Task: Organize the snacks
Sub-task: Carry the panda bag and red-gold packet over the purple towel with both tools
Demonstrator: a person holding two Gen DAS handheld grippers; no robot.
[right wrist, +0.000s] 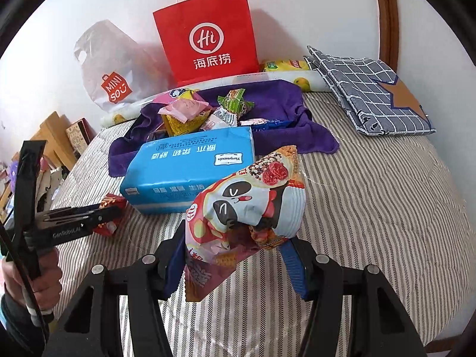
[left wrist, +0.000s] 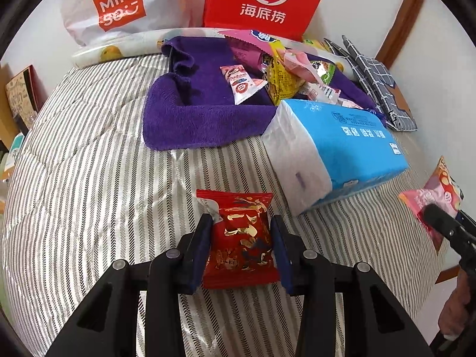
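While both tools each hold a snack, the job looks to be in its picking-up step.

The bed (left wrist: 89,148) with its striped cover carries everything. At its far edge, by the wall, stand a red paper bag (right wrist: 208,35) and a white plastic bag (left wrist: 113,3). A folded checked cloth (right wrist: 369,89) lies at the far right corner. A purple towel (left wrist: 193,113) is spread near the far edge, and a pile of small snacks (left wrist: 282,71) sits on it. A blue pack of tissues (left wrist: 336,148) lies just in front of the towel, with one end touching it.

The right gripper (right wrist: 235,255) is squeezed onto a big panda snack bag (right wrist: 253,205) and holds it up above the cover. The bag is crumpled where the pads pinch it.

The left gripper (left wrist: 241,238) is closed on a small red snack packet (left wrist: 241,238), one blue pad on each side. The packet is near the front edge of the bed, just beside the tissues. I cannot tell if it is off the cover or resting on it.

I think the next move is to carry both snacks to the pile on the towel. The tissue pack is in the way, so the hands should go over or around it. The panda bag is puffy and slippery, so it could slide out if the grip gets loose.
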